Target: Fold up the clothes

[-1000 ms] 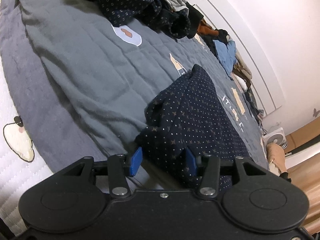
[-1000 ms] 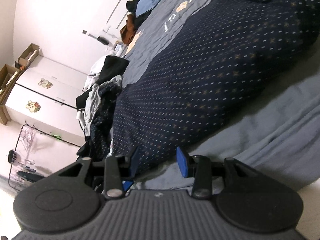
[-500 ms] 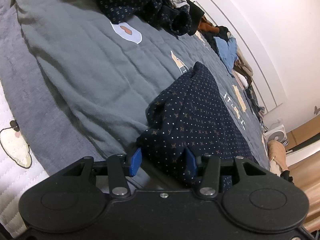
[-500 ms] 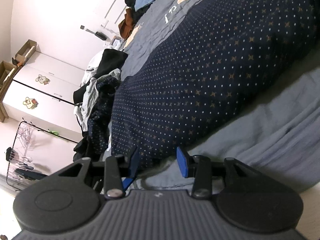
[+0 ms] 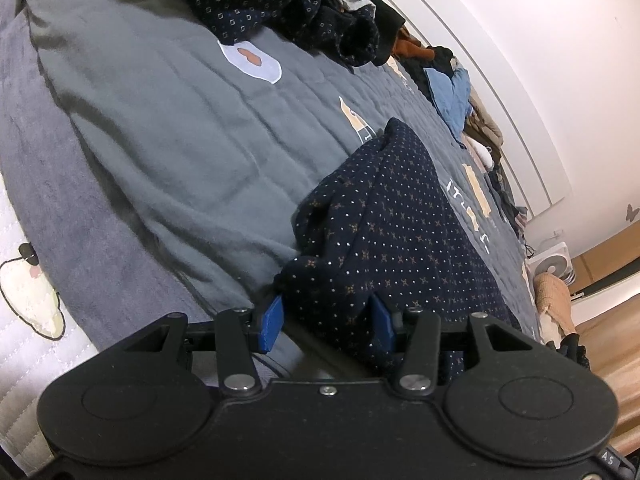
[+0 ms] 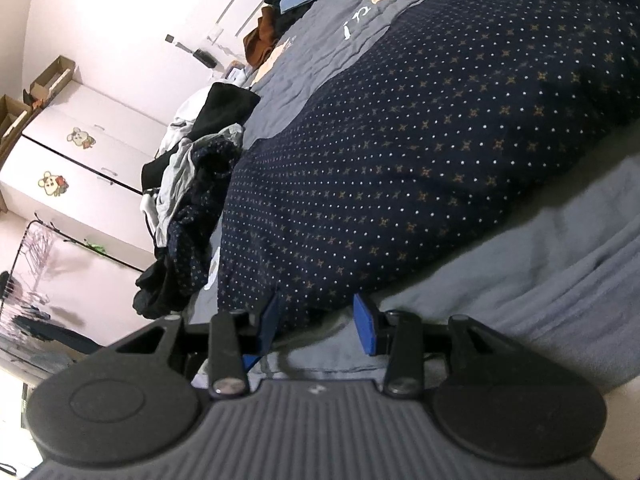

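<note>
Two open grippers, navy garment (image 5: 400,240) between

Dotted garment (image 5: 400,240) on the bed quilt (image 5: 160,120), clothes heap (image 5: 304,4) behind.

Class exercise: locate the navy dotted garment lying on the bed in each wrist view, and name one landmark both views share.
Left wrist: navy dotted garment fills lower centre-right, its near edge between the left tool's fingers.
Right wrist: it spans centre to upper right, its edge at the right tool.
Shared landmark: the crumpled clothes pile.
</note>
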`<state>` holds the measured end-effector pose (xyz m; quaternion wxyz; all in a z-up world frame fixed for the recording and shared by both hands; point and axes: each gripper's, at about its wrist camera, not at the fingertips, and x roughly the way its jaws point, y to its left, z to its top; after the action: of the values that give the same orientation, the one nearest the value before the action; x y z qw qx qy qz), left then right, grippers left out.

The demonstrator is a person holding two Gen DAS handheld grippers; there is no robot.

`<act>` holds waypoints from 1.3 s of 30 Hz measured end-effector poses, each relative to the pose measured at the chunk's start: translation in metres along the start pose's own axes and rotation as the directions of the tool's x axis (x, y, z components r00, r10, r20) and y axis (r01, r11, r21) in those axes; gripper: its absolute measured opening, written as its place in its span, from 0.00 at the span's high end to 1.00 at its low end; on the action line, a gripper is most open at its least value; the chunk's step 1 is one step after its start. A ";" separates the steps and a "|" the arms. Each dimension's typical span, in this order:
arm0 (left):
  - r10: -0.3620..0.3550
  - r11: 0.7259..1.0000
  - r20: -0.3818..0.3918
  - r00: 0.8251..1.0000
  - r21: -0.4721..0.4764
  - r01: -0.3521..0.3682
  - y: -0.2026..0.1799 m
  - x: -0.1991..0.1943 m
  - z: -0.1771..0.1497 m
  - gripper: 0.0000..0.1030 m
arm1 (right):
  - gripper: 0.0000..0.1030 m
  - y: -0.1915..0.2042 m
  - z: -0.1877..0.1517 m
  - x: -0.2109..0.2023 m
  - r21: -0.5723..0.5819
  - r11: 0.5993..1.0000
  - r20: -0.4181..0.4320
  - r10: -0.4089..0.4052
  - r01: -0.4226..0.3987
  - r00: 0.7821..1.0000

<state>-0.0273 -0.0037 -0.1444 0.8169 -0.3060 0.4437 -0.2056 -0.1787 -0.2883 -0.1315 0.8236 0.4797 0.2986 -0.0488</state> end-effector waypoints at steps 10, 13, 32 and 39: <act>-0.051 0.999 0.090 0.995 0.007 0.051 -0.004 -0.020 0.010 0.90 | 0.61 -0.002 0.002 -0.002 0.003 1.000 0.007 -0.005 0.005 1.000; -0.082 0.997 0.145 0.986 -0.001 0.083 -0.005 -0.038 0.020 0.92 | 0.61 -0.006 0.004 -0.006 0.014 1.000 0.014 -0.009 0.009 1.000; 0.000 1.000 0.025 1.000 -0.004 0.000 0.002 -0.016 0.007 0.71 | 0.61 -0.019 0.008 -0.005 0.095 0.995 0.105 -0.019 0.008 0.994; -0.017 1.000 0.029 0.999 -0.001 0.017 -0.001 -0.011 0.007 0.68 | 0.61 -0.035 0.016 0.007 0.187 0.982 0.159 -0.024 -0.006 0.987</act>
<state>-0.0273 0.0044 -0.1349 0.8212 -0.3132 0.4294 -0.2080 -0.1786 -0.3189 -0.1557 0.7961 0.5480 0.2276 -0.1186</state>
